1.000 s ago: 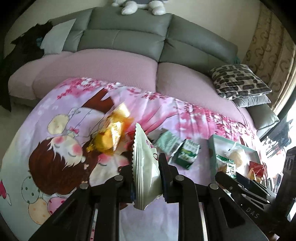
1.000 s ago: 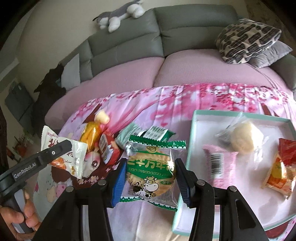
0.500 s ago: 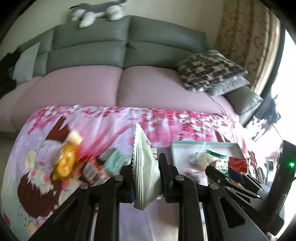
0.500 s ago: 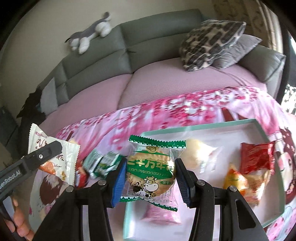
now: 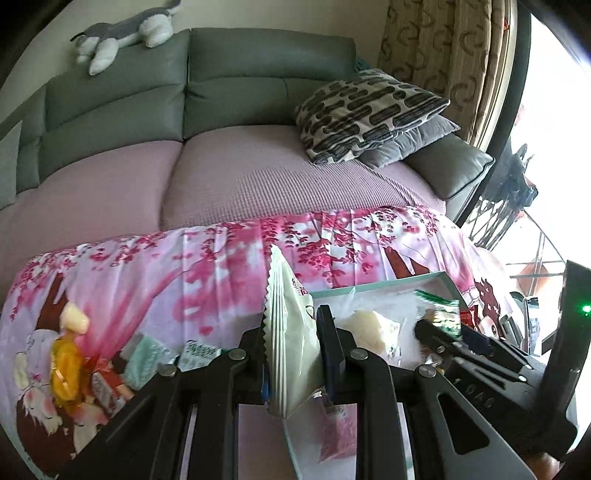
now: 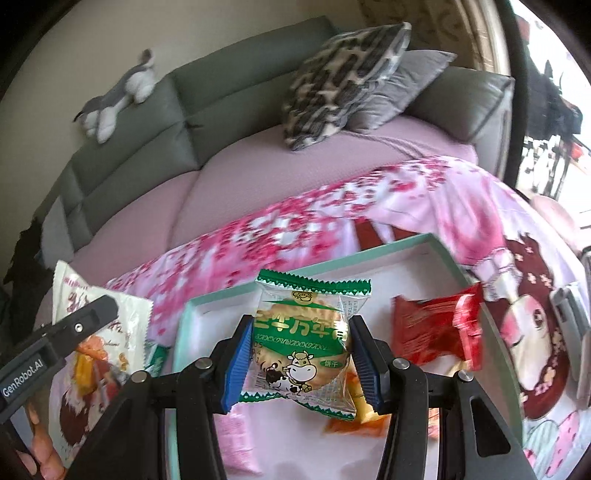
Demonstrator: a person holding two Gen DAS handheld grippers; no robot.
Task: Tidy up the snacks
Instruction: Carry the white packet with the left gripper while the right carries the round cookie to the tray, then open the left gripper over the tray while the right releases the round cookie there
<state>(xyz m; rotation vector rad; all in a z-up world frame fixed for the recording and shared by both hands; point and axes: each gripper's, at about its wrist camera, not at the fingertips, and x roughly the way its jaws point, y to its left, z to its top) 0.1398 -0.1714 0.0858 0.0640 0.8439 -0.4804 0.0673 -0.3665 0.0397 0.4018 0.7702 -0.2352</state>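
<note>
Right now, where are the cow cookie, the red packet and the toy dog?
cow cookie (image 6: 301, 341), right wrist view, green label.
red packet (image 6: 430, 334), right wrist view, wrapper middle.
toy dog (image 5: 123, 31), left wrist view, grey back.

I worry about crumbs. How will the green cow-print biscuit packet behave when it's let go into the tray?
The biscuit packet probably crushes easily: one round biscuit fills the thin film. Likely light, since the right tool holds it edge-on. The glossy wrapper may slide on the tray.
</note>
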